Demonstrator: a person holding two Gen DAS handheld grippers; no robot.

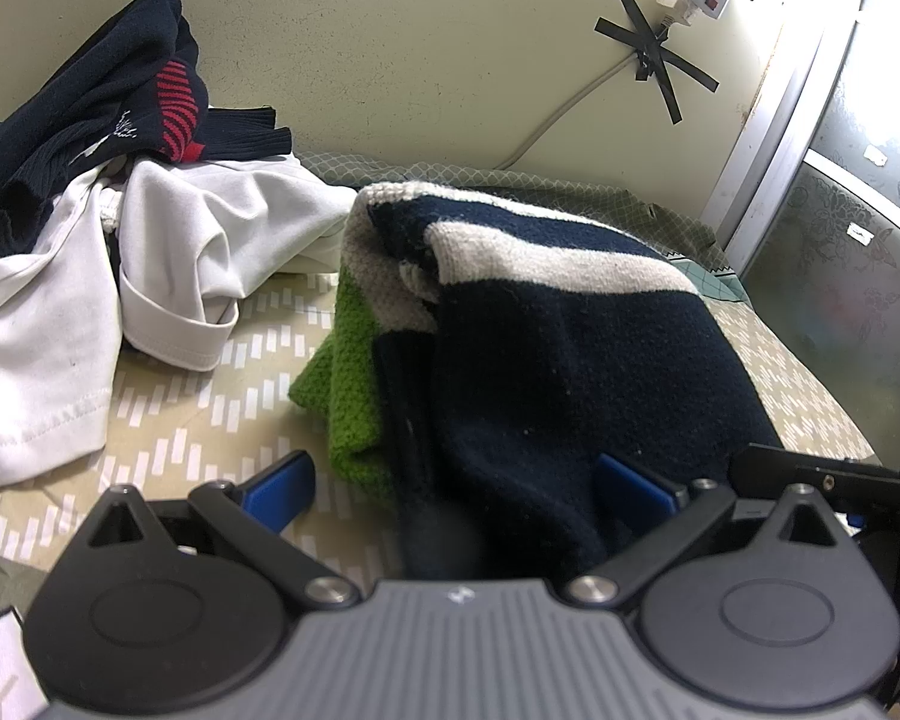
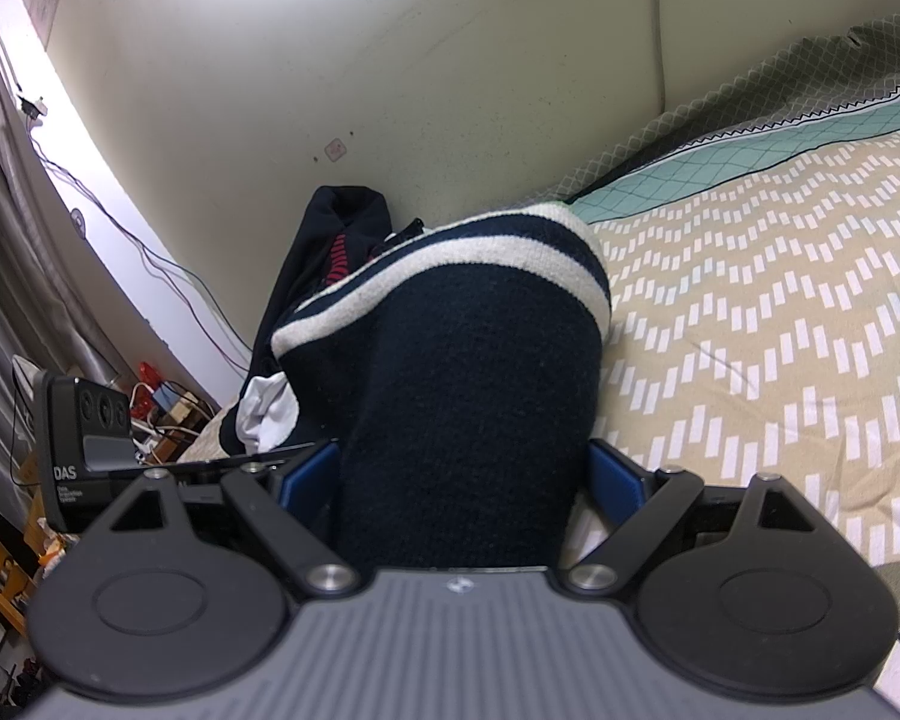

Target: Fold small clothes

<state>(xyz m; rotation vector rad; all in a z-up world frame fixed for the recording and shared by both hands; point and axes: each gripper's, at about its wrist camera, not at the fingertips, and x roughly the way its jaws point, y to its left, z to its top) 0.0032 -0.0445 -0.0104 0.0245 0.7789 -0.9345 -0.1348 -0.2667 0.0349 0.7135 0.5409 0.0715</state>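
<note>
A navy knitted sweater (image 1: 570, 348) with white stripes and a green part lies bunched on the bed, folded over itself. My left gripper (image 1: 456, 480) is open wide, its blue pads (image 1: 282, 486) on either side of the sweater's near edge, with cloth lying between the jaws. In the right wrist view the same sweater (image 2: 480, 372) fills the space between the blue pads (image 2: 615, 480) of my right gripper (image 2: 459, 480), whose jaws stand wide apart around the thick fold.
A white garment (image 1: 150, 252) and a navy garment with red stripes (image 1: 102, 96) are heaped at the left against the wall. The beige patterned bedsheet (image 2: 780, 330) stretches to the right. A glass door (image 1: 858, 192) stands at the far right. The other gripper's camera unit (image 2: 84, 444) shows at the left.
</note>
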